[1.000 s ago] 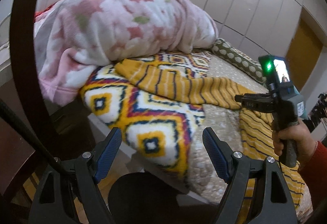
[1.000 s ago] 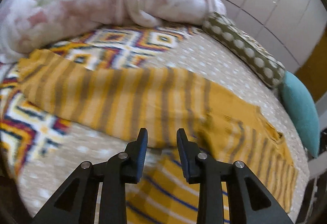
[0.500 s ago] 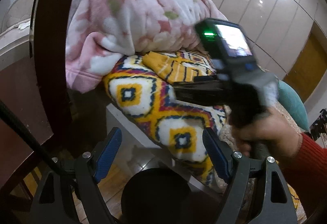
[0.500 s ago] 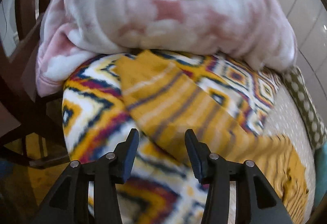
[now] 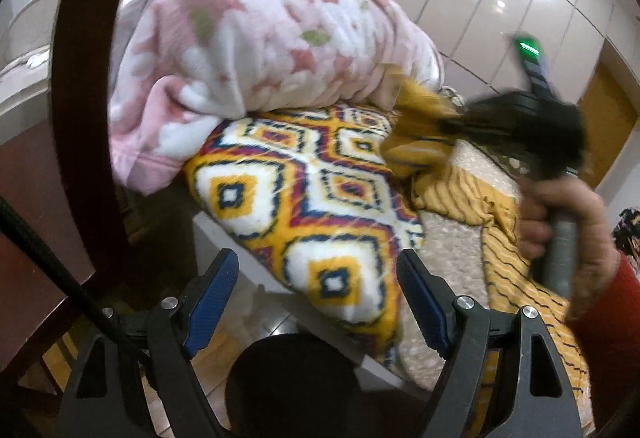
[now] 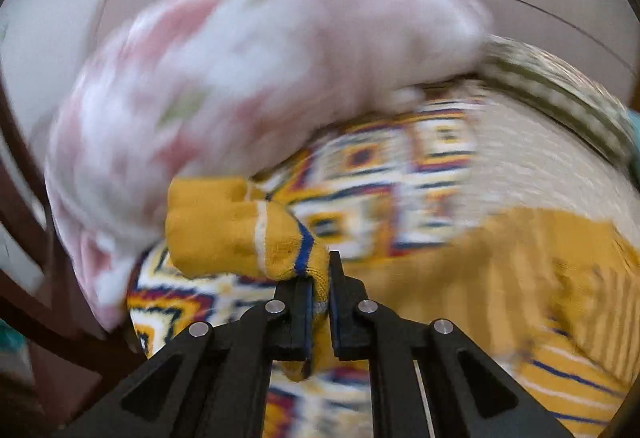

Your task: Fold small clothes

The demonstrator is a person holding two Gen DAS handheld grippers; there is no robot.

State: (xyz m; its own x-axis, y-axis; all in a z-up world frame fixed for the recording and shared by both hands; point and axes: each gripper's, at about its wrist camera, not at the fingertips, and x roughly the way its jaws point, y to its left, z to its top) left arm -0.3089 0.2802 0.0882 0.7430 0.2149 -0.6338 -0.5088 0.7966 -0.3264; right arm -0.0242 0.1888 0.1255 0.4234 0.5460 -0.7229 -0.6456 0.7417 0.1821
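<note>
Low in the right wrist frame, the right gripper (image 6: 319, 304) pinches the yellow sleeve (image 6: 240, 234); lower centre, the left gripper (image 5: 318, 302) gapes, empty.

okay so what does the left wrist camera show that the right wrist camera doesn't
Left wrist only: the open left hand-held gripper, empty, and the person's hand gripping the other tool's handle, red sleeve behind.

Right wrist only: the right hand-held gripper, whose jaws have just been closing, pinching a cuff of the mustard striped garment.

Both: that garment, the pink floral blanket and the diamond-patterned blanket.
</note>
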